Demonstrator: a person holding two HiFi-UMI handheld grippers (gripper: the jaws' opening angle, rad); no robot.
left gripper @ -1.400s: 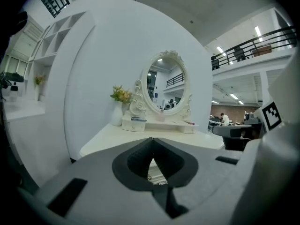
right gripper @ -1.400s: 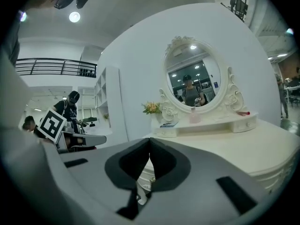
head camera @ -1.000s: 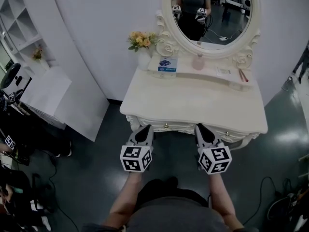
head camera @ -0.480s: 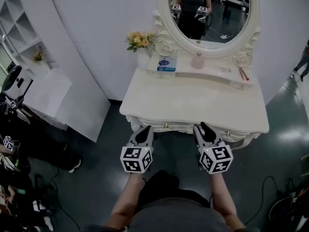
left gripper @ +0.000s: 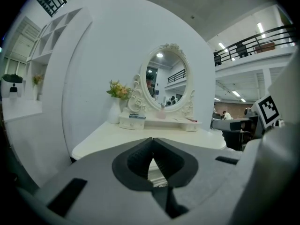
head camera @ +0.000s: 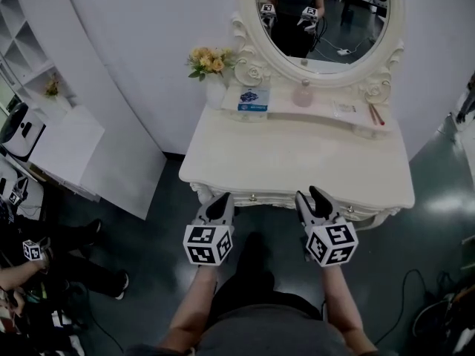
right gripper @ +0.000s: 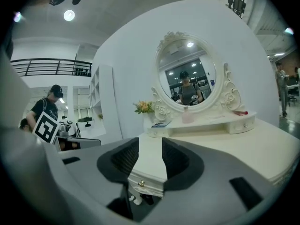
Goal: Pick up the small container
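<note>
The small pink container stands on the raised back shelf of a cream dressing table, under the oval mirror. It shows far off as a small container in the left gripper view and as a small container in the right gripper view. Both grippers hover in front of the table's near edge, well short of it. My left gripper is shut and empty, its jaw tips touching. My right gripper has its jaws opening, with nothing between them.
A vase of yellow flowers and a blue-and-white box sit at the shelf's left. Red sticks lie at its right end. White shelving and a seated person's legs are at the left. Cables trail on the dark floor.
The right gripper's jaws have spread apart from nearly closed. The table sits slightly lower and nearer in the head view. The person at the left has shifted.
</note>
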